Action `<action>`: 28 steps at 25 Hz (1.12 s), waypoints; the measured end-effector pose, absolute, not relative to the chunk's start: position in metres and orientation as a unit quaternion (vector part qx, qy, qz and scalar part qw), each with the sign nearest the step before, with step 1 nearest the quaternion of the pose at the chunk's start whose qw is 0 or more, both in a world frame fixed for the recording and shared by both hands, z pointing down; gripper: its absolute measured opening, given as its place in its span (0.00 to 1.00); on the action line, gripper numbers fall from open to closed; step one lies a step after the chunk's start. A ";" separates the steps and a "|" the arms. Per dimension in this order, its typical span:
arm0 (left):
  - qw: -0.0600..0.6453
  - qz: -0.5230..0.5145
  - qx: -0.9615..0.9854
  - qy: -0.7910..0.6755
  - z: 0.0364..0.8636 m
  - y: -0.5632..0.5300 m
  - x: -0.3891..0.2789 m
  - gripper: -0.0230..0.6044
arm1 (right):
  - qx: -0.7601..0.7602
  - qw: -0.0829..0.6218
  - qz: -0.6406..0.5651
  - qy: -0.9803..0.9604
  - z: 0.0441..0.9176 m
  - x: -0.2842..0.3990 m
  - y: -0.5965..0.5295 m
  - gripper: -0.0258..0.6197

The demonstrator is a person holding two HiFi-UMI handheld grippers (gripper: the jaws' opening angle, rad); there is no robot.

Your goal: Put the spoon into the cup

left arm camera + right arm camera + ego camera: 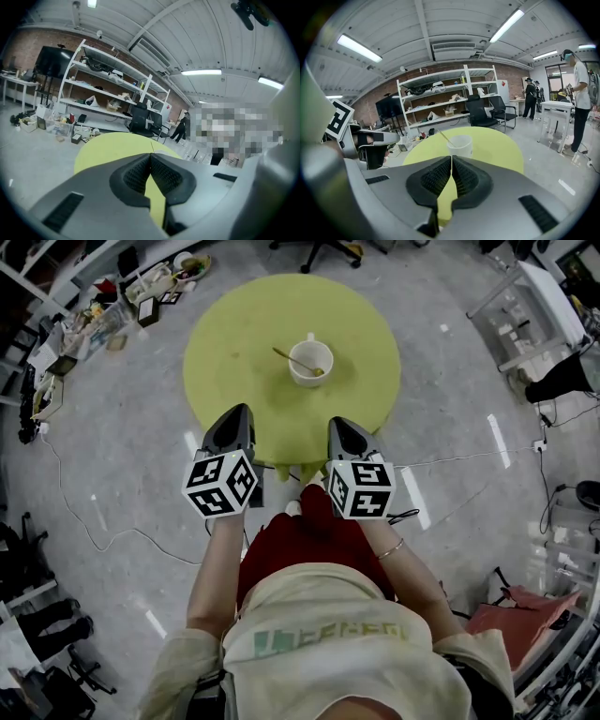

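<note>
A white cup [310,363] stands near the middle of the round yellow-green table [234,343]. A golden spoon [298,361] rests inside the cup, its handle leaning out over the left rim. The right gripper view shows the same cup [460,145] with the spoon handle [443,136] sticking up to the left. My left gripper [236,418] hovers at the table's near edge, shut and empty. My right gripper [341,425] is beside it, also shut with nothing between its jaws. Both are well short of the cup.
Shelves with clutter [108,101] and office chairs [485,112] line the far wall. Boxes and small items [141,292] lie on the floor left of the table. Cables [94,531] run across the grey floor. People stand at the right [581,93].
</note>
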State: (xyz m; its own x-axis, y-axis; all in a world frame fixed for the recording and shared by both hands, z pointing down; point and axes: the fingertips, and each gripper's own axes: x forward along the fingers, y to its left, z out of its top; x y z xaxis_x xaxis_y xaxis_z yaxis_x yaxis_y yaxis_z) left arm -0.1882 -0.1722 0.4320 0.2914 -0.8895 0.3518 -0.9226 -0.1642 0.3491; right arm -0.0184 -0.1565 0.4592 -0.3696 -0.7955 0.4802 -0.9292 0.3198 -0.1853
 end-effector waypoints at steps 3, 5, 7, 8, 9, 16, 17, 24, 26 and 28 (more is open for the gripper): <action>0.249 0.035 0.766 -0.591 0.428 -0.160 -0.186 0.07 | 0.540 0.147 0.216 -0.800 0.457 -0.021 -0.145 0.10; 0.242 0.042 0.769 -0.590 0.426 -0.151 -0.186 0.07 | 0.540 0.144 0.215 -0.801 0.454 -0.024 -0.137 0.10; 0.235 0.049 0.771 -0.590 0.424 -0.142 -0.186 0.07 | 0.539 0.144 0.212 -0.802 0.451 -0.026 -0.129 0.10; 0.231 0.053 0.772 -0.590 0.422 -0.138 -0.186 0.07 | 0.539 0.143 0.211 -0.803 0.450 -0.027 -0.125 0.10; 0.229 0.055 0.772 -0.590 0.421 -0.133 -0.185 0.07 | 0.539 0.143 0.210 -0.803 0.448 -0.027 -0.122 0.10; 0.217 0.068 0.778 -0.586 0.422 -0.107 -0.183 0.07 | 0.548 0.138 0.207 -0.799 0.446 -0.025 -0.100 0.10; 0.213 0.071 0.779 -0.585 0.422 -0.103 -0.183 0.07 | 0.549 0.136 0.207 -0.798 0.446 -0.026 -0.097 0.10; 0.199 0.071 0.787 -0.579 0.416 -0.078 -0.179 0.07 | 0.555 0.133 0.197 -0.797 0.441 -0.023 -0.075 0.10; 0.195 0.071 0.789 -0.579 0.413 -0.071 -0.178 0.07 | 0.555 0.135 0.194 -0.797 0.439 -0.022 -0.070 0.10; 0.192 0.073 0.789 -0.579 0.413 -0.067 -0.177 0.07 | 0.554 0.135 0.190 -0.799 0.438 -0.021 -0.066 0.10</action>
